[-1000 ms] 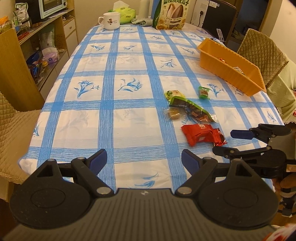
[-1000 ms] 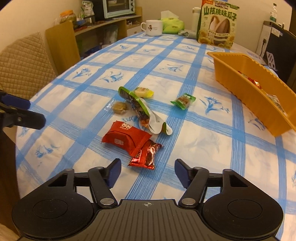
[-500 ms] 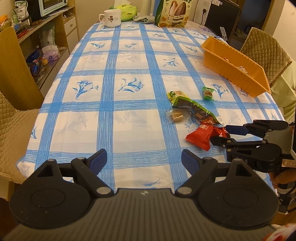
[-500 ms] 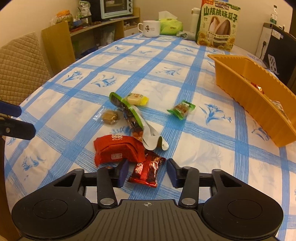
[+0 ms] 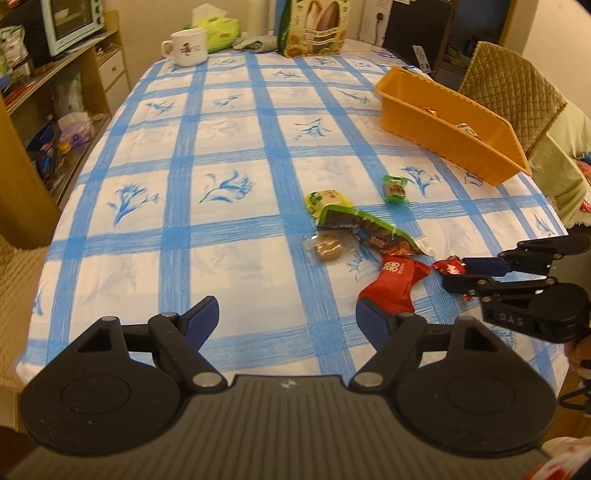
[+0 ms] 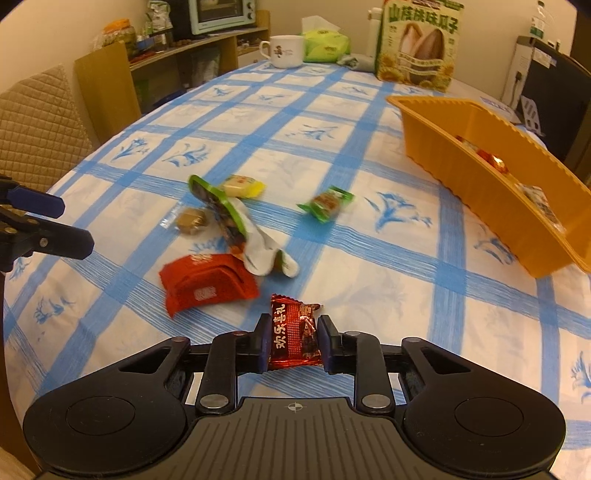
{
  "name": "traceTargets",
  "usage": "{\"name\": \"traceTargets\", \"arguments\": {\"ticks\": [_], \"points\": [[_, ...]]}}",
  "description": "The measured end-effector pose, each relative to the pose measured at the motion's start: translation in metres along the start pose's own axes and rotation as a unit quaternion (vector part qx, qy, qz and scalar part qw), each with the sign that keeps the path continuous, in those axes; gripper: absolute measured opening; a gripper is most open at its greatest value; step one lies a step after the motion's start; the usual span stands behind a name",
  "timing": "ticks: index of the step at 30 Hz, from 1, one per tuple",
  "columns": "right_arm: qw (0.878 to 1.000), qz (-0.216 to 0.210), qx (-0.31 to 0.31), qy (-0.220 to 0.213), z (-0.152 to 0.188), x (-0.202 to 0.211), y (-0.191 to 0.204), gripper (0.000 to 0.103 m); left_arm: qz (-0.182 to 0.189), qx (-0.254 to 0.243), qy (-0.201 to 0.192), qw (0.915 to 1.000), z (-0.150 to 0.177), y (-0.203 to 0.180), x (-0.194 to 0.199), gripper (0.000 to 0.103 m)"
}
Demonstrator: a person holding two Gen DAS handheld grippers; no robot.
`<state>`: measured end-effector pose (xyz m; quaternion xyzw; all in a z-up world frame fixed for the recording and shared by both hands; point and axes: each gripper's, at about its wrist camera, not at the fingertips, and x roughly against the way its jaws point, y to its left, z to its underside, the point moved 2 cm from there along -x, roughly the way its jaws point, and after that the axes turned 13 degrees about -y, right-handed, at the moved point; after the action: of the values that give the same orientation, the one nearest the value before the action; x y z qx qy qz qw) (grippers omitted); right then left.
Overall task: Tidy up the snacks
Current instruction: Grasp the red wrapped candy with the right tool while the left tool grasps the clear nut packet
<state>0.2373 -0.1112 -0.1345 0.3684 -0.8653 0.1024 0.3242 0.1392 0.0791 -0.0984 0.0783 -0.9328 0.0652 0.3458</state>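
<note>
My right gripper (image 6: 293,343) is closing its jaws, and the pads press on a small dark-red candy packet (image 6: 293,334) just above the cloth; from the left wrist it shows as the candy packet (image 5: 448,266) in the right gripper (image 5: 454,274). My left gripper (image 5: 288,319) is open and narrowing, with nothing between its fingers; a red snack bag (image 5: 391,284) lies by its right fingertip. Beyond lie a long green packet (image 5: 365,229), a yellow-green packet (image 5: 327,197), a clear-wrapped brown sweet (image 5: 327,247) and a small green packet (image 5: 395,188). An orange basket (image 6: 480,184) holds a few snacks.
The table (image 5: 229,155) has a blue-checked cloth. At its far end stand a white mug (image 5: 186,48), a sunflower-seed bag (image 5: 314,26) and a green tissue pack (image 5: 218,29). Quilted chairs (image 5: 513,96) flank the table. A shelf with a toaster oven (image 5: 70,22) is on the left.
The right gripper's jaws have closed from wide apart onto the small red candy packet. The left gripper has moved forward toward the red bag and narrowed a little.
</note>
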Motion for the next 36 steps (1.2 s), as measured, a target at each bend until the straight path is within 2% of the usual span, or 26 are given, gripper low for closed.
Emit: {"name": "traceTargets", "arguments": {"ticks": [5, 17, 22, 30, 32, 36], "points": [[0.999, 0.023, -0.037, 0.007, 0.002, 0.01, -0.025, 0.026, 0.01, -0.031, -0.002, 0.9995, -0.002, -0.009, -0.018, 0.072], [0.991, 0.07, -0.112, -0.015, 0.001, 0.049, -0.074, 0.026, 0.028, -0.114, -0.001, 0.9931, -0.01, -0.016, -0.066, 0.053], [0.988, 0.083, -0.125, -0.017, 0.006, 0.059, -0.083, 0.026, 0.042, -0.123, -0.001, 0.9915, -0.015, -0.019, -0.076, 0.051], [0.986, 0.095, -0.133, -0.021, 0.009, 0.07, -0.091, 0.026, 0.06, -0.12, 0.005, 0.9909, -0.019, -0.029, -0.086, 0.039], [0.986, 0.096, -0.134, -0.021, 0.01, 0.072, -0.092, 0.026, 0.068, -0.115, 0.006, 0.9911, -0.02, -0.03, -0.086, 0.03], [0.986, 0.094, -0.136, -0.021, 0.011, 0.073, -0.092, 0.026, 0.071, -0.115, 0.005, 0.9908, -0.019, -0.034, -0.086, 0.025]]}}
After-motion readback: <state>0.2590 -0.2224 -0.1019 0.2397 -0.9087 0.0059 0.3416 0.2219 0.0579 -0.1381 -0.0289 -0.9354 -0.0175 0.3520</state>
